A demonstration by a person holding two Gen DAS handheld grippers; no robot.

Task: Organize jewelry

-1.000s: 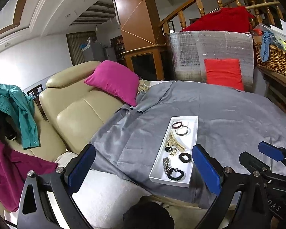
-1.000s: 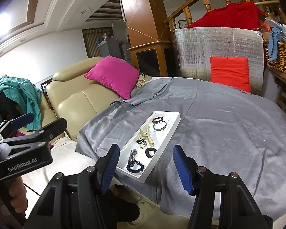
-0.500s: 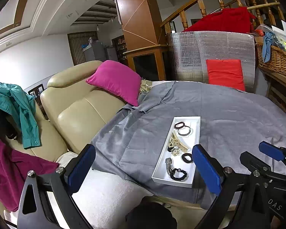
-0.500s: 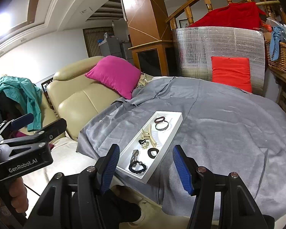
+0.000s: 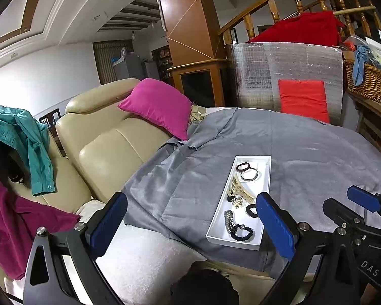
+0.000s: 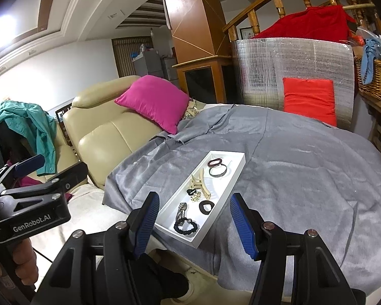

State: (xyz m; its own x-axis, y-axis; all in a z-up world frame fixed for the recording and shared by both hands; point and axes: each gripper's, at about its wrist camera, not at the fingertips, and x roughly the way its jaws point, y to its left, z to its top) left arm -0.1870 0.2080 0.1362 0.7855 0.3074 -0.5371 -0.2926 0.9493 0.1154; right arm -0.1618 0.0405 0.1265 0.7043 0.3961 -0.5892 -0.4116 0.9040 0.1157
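Jewelry in the long white tray (image 6: 237,158) has crept nearer; my left gripper (image 5: 190,225) and right gripper (image 6: 193,219) hang spread, empty.

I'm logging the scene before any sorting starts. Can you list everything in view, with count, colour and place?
tray: one, white, on the grey cloth
bangles: two, dark, tray's far end
hair claw: one, cream, mid tray
brooch: one, pearly, mid tray
scrunchie: one, black, right of the brooch
watch: one, silver, near end
bead bracelet: one, black, near end
cloth: one, grey, over the table
cushions: pink on the beige sofa; red against the foil panel
basket: one, wicker, far right
left gripper: open, empty
right gripper: open, empty
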